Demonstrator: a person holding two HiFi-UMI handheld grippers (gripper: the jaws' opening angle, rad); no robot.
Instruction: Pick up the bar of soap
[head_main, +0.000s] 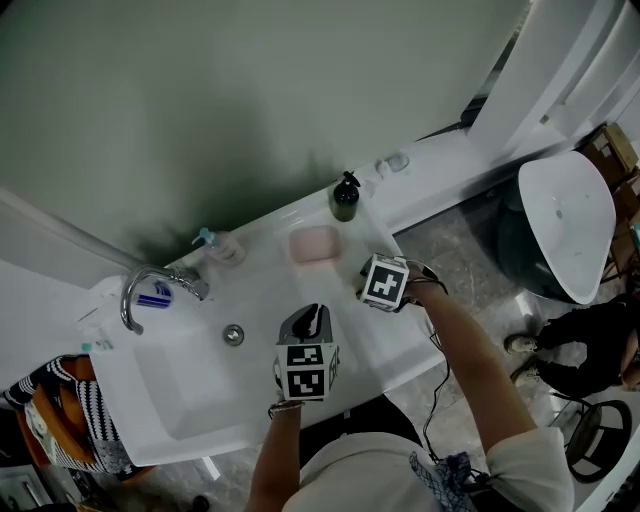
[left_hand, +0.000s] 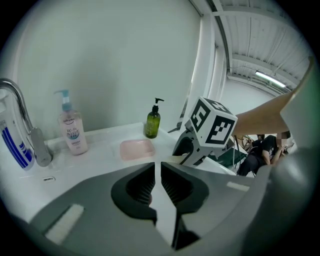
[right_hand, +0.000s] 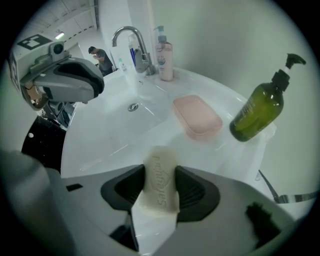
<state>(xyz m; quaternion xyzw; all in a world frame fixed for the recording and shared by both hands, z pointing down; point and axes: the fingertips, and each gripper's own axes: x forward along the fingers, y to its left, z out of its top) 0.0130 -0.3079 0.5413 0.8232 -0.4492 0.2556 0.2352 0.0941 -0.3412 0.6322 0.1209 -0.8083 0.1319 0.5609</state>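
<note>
A cream bar of soap with raised lettering stands on edge between the jaws of my right gripper, which is shut on it and holds it above the white counter. The empty pink soap dish lies just beyond it on the counter, and it shows in the head view as well, the dish up and left of the right gripper's marker cube. My left gripper hovers over the sink basin, jaws shut with only a thin slit and nothing in them.
A green pump bottle stands right of the dish. A pale pump bottle and the chrome faucet are at the sink's back left. A white toilet and a seated person are off to the right.
</note>
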